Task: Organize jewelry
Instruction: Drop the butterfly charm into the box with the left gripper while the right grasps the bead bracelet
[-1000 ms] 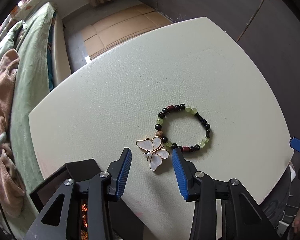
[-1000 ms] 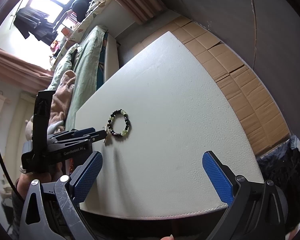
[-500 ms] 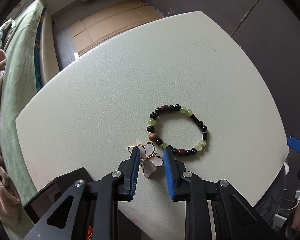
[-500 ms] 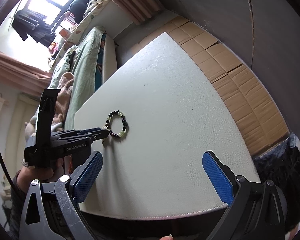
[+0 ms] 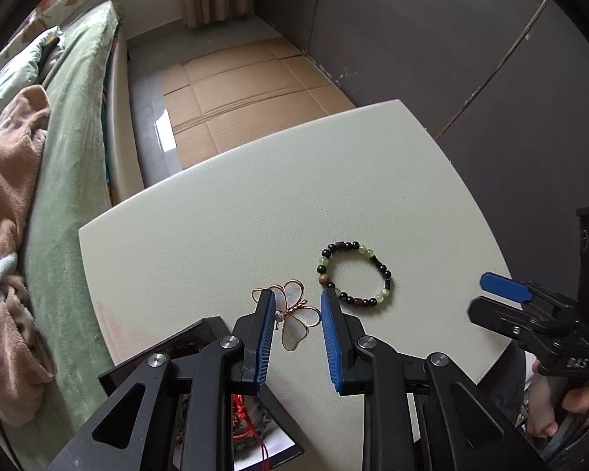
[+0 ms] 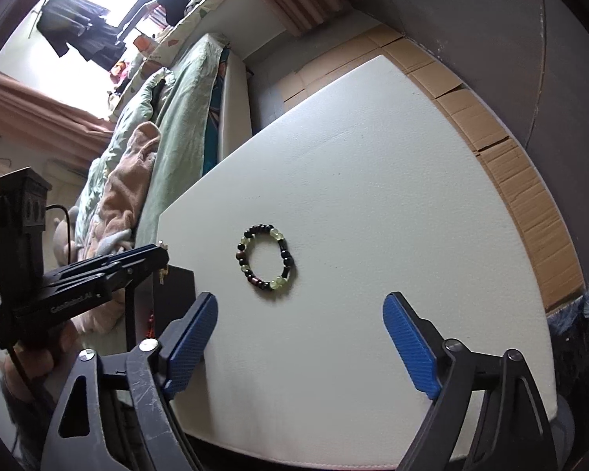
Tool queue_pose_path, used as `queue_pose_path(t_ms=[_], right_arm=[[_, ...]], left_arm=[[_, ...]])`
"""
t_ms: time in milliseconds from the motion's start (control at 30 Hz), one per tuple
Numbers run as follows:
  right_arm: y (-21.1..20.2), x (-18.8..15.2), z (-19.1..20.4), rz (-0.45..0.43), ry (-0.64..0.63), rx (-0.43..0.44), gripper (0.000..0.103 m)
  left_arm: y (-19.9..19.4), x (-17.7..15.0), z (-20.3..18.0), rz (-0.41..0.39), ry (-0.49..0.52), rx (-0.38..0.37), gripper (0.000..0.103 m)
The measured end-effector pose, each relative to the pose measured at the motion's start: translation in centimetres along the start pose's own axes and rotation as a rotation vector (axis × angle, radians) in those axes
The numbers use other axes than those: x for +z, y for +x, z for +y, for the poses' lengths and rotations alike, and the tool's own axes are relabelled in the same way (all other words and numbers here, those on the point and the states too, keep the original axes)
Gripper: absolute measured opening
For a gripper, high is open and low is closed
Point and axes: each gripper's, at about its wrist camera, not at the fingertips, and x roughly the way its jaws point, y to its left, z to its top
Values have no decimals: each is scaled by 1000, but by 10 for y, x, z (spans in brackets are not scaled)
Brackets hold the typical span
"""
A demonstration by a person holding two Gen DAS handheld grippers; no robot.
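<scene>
While the left gripper (image 5: 296,327) is pinching the butterfly brooch (image 5: 294,320) between its jaws, lifting looks underway; next it needs carrying to the dark box (image 5: 200,333) just behind. Beyond them, the beaded bracelet (image 6: 266,258) is lying on the counter (image 6: 373,196), ahead of the right gripper (image 6: 298,339), whose empty jaws are closing. Only the left view is showing the brooch clearly.

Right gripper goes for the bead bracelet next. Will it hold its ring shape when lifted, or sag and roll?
The bead bracelet is separate beads strung in a loop, so it probably sags when pinched. Round, glossy beads may slip. Lying flat, it is unlikely to roll.
</scene>
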Motion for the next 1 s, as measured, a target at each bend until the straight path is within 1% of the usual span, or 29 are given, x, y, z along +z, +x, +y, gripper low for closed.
queue_pose_path(t_ms=[33, 67, 100, 233, 300, 433, 500, 567, 633, 667, 733, 767, 833, 967, 1000], right_arm=[[4, 3, 2, 11, 3, 10, 81], [9, 7, 4, 20, 0, 15, 77], [13, 10, 7, 28, -5, 7, 71], [28, 20, 19, 49, -46, -40, 62], [37, 24, 27, 63, -78, -66, 55], [58, 28, 40, 101, -136, -138, 49], [68, 28, 46, 121, -174, -185, 40], [79, 27, 54, 137, -220, -230, 39], [88, 26, 61, 148, -270, -279, 34], [90, 25, 65, 138, -296, -306, 30], [93, 25, 72, 136, -339, -353, 15], [93, 26, 73, 143, -344, -359, 6], [86, 27, 73, 134, -328, -331, 6], [54, 30, 86, 61, -314, -261, 6], [48, 30, 90, 49, -316, -248, 6]], left_arm=[[-7, -2, 0, -9, -6, -4, 25], [-13, -3, 3, -21, -12, -6, 25], [-17, -5, 2, -30, -16, -8, 25], [-37, -12, 11, -64, -38, -17, 25], [-42, -14, 17, -76, -46, -18, 25], [-52, -22, 30, -97, -62, -17, 25], [-56, -27, 37, -102, -74, -16, 25], [-59, -33, 43, -109, -89, -19, 25], [-61, -39, 49, -113, -101, -22, 25], [-61, -43, 53, -113, -108, -22, 25], [-61, -49, 58, -109, -121, -14, 25], [-60, -51, 60, -108, -125, -7, 25], [-59, -57, 65, -107, -137, -12, 25], [-54, -65, 72, -87, -171, -46, 26], [-53, -66, 73, -85, -176, -44, 29]])
